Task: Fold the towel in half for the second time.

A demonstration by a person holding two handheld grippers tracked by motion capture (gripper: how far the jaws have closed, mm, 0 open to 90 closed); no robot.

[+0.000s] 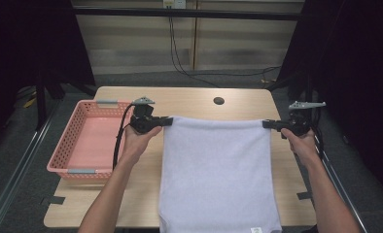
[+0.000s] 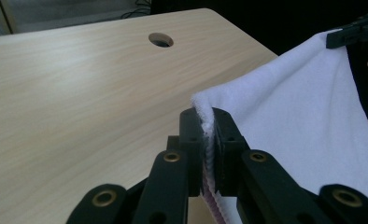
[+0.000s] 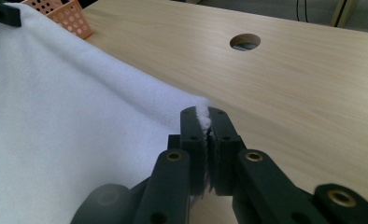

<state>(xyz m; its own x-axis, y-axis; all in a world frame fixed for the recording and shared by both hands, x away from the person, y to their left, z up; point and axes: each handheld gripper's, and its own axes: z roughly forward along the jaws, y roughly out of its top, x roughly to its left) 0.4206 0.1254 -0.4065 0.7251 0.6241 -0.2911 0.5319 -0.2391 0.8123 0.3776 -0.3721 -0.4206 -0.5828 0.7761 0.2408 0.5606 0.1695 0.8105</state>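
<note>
Towel [image 1: 217,174] corners are pinched in both of your tongs. Your left gripper [image 1: 167,121] has its jaws clamped tight on the far left corner, and in the left gripper view the folded white edge stands squeezed between the two black pads [image 2: 192,140]. Your right gripper [image 1: 268,124] is closed just as firmly on the far right corner, with a tuft of cloth showing between its pads [image 3: 191,140]. You hold that far edge stretched taut and level between the two grippers, above the wooden table [image 1: 189,99]. From there the towel slopes down toward you and its near end hangs past the table's near edge. A pink basket [image 1: 63,145] sits on the table just to the left of your left hand [image 1: 140,138], apart from the towel.
</note>
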